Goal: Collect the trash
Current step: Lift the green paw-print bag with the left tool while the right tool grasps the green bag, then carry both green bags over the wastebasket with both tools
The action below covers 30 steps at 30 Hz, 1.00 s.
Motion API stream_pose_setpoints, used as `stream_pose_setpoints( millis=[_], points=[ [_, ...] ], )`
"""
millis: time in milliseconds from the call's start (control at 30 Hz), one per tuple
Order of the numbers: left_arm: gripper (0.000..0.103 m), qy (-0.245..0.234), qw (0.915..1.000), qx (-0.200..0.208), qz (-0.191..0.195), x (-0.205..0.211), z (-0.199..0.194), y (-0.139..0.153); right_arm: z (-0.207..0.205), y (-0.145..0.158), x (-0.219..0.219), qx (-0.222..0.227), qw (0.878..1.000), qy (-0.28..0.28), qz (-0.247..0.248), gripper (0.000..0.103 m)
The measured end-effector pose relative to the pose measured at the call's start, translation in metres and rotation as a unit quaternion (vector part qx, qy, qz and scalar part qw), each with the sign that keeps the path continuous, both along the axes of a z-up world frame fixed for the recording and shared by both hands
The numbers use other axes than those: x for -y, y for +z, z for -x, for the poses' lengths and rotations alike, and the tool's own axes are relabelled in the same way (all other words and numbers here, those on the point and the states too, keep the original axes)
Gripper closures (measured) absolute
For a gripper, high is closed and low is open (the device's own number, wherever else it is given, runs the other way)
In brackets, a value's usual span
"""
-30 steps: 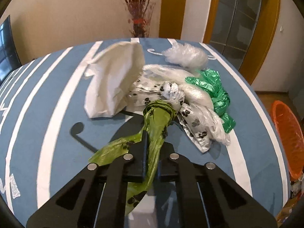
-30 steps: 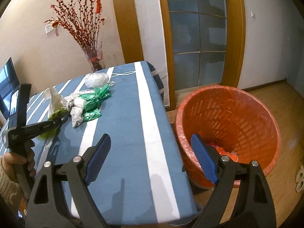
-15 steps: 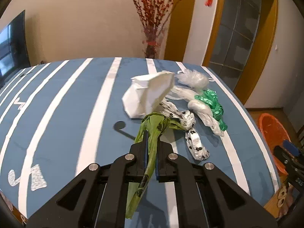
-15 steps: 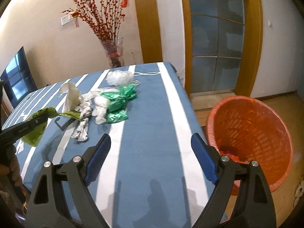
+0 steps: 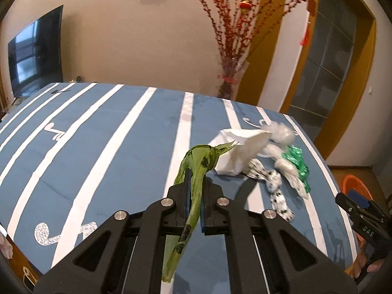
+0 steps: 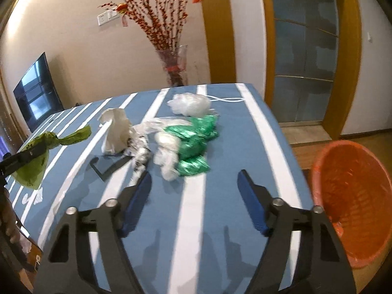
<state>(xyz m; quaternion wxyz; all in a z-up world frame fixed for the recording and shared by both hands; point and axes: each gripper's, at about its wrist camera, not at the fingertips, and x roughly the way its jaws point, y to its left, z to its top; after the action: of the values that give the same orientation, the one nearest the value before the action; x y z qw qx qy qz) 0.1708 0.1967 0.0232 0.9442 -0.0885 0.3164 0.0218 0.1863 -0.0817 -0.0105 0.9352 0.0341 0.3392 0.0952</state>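
My left gripper (image 5: pixel 195 183) is shut on a crumpled olive-green plastic bag (image 5: pixel 199 158) and holds it in the air above the table; the bag also shows at the left of the right wrist view (image 6: pixel 40 152). A pile of trash lies on the blue striped tablecloth (image 6: pixel 220 147): a white paper bag (image 6: pixel 115 132), a spotted wrapper (image 6: pixel 142 154), a green foil wrapper (image 6: pixel 193 137) and clear plastic bags (image 6: pixel 188 104). My right gripper (image 6: pixel 193 186) is open and empty, above the table just in front of the pile. An orange waste basket (image 6: pixel 350 191) stands on the floor at the right.
A glass vase with red branches (image 6: pixel 174 66) stands behind the table's far edge. A dark TV (image 5: pixel 36 54) is on the left wall. A glass door with a wooden frame (image 6: pixel 306 49) is at the right. The table's right edge (image 6: pixel 289 147) runs beside the basket.
My left gripper has lifted the green bag up and back, away from the pile. My right gripper has swung left from the basket towards the pile.
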Motion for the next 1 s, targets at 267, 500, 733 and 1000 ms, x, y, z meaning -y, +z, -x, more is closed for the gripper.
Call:
stream_pose_setpoints(
  millis=[267,500,733,1000],
  points=[
    [0.098,0.022,0.9996,0.006,0.019,-0.023,-0.016,-0.003,-0.054,-0.009,-0.033,-0.009,0.999,0.001,0.033,0.063],
    [0.098,0.029,0.9994,0.001,0.016,-0.032,-0.032,-0.011,-0.103,-0.034,-0.020,-0.061,0.997,-0.042,0.016,0.063],
    [0.098,0.023,0.9996,-0.005,0.017,-0.027,-0.037,-0.015,-0.113,-0.048,-0.030,-0.085,0.996,-0.023,0.024,0.073],
    [0.098,0.011,0.9998,0.003,0.015,-0.014,-0.030,-0.006,-0.086,-0.040,-0.013,-0.071,0.997,-0.027,0.034,0.079]
  ],
)
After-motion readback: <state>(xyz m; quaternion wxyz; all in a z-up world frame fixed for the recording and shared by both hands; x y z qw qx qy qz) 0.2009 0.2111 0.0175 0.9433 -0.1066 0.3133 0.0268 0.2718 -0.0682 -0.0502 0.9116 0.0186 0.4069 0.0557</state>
